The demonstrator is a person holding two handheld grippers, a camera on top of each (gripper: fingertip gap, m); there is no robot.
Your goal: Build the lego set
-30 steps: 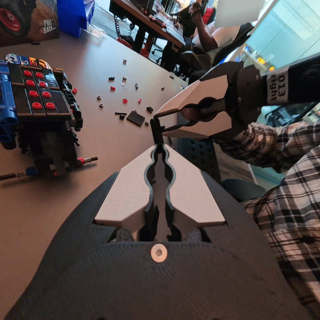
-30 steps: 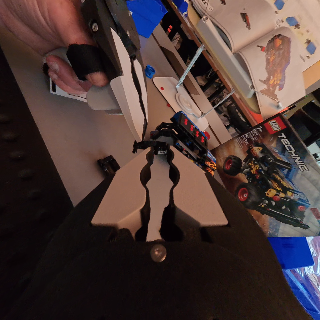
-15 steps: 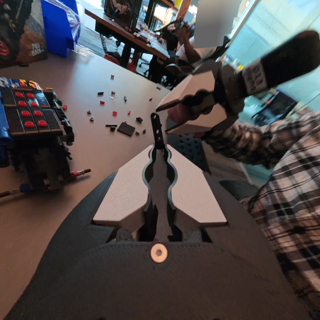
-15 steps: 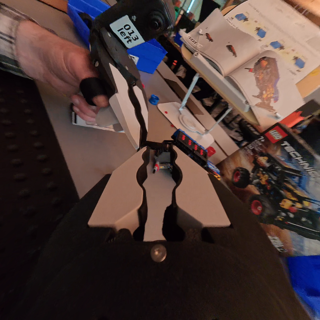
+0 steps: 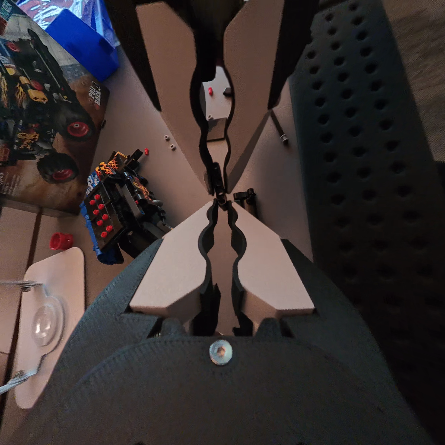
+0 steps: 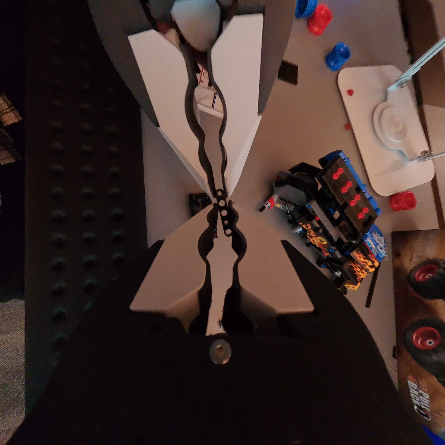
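My two grippers meet tip to tip above the table. A black beam with holes point(image 6: 225, 221) runs between them. My right gripper point(image 6: 222, 209) is shut on most of its length. My left gripper point(image 5: 222, 203) is shut on the beam's end point(image 5: 222, 201). The left wrist view shows the right gripper point(image 5: 219, 191) opposite, clamped on the beam point(image 5: 216, 178). The right wrist view shows the left gripper point(image 6: 219, 191) opposite. The part-built black and blue truck with red studs point(image 5: 115, 204) lies on the table beside them and also shows in the right wrist view point(image 6: 337, 216).
A small black piece point(image 5: 245, 195) lies on the table under the tips. The set's box point(image 5: 36, 108), a blue bin point(image 5: 81, 45), a white stand base point(image 6: 385, 120), red point(image 6: 402, 201) and blue hubs point(image 6: 337, 56) lie around. A dark perforated chair point(image 5: 361, 168) stands at the table edge. Less than 4 cm separates the two grippers' tips.
Both grippers have swung to look down on the table and come tip to tip. The right gripper, open before, has closed on the beam that the left held upright.
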